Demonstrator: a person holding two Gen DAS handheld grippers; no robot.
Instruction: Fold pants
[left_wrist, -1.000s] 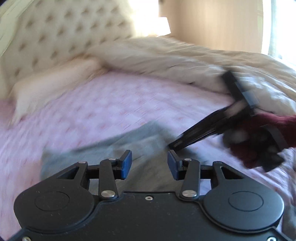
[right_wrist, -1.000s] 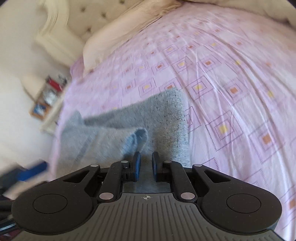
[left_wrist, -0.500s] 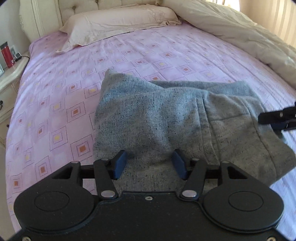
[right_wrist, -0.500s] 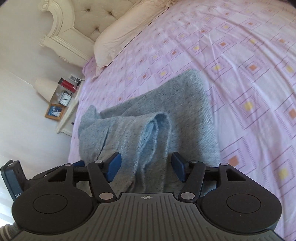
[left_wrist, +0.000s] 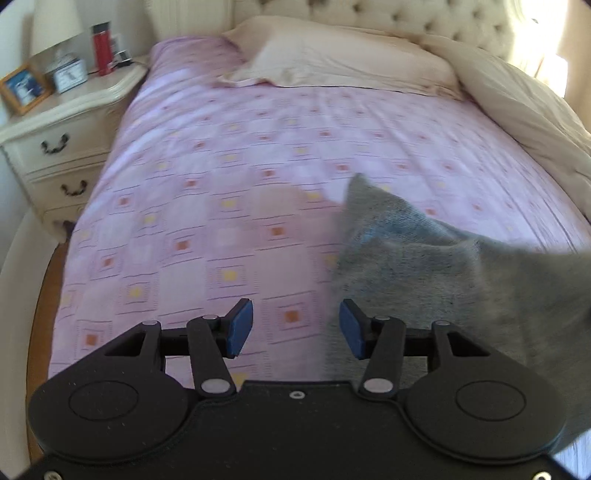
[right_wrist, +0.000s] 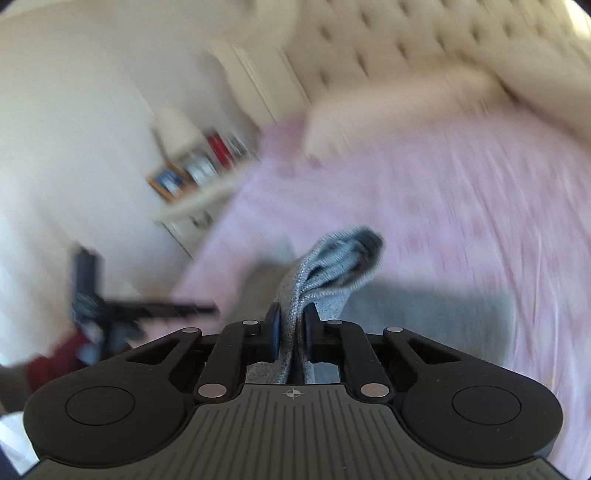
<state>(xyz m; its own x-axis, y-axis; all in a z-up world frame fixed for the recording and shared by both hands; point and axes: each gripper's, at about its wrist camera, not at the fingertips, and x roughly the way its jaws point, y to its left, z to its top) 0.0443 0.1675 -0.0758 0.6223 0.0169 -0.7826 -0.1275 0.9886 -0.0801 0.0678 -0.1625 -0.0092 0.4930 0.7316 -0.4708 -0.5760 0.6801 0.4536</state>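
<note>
The grey knit pants (left_wrist: 443, 273) lie bunched on the pink patterned bed sheet (left_wrist: 221, 206), at the right of the left wrist view. My left gripper (left_wrist: 293, 328) is open and empty, low over the sheet just left of the pants' edge. My right gripper (right_wrist: 293, 328) is shut on a fold of the grey pants (right_wrist: 332, 266), which stands up between its pads and curls over in front. The left gripper also shows blurred at the left of the right wrist view (right_wrist: 147, 308).
A cream nightstand (left_wrist: 62, 122) with a photo frame, a red bottle (left_wrist: 101, 50) and a lamp stands left of the bed. A cream pillow (left_wrist: 332, 59) lies at the tufted headboard. A beige duvet (left_wrist: 535, 118) is piled along the right side.
My right gripper has shut on a fold of the pants and lifted it. My left gripper has swung left, off the pants, and stayed open.
</note>
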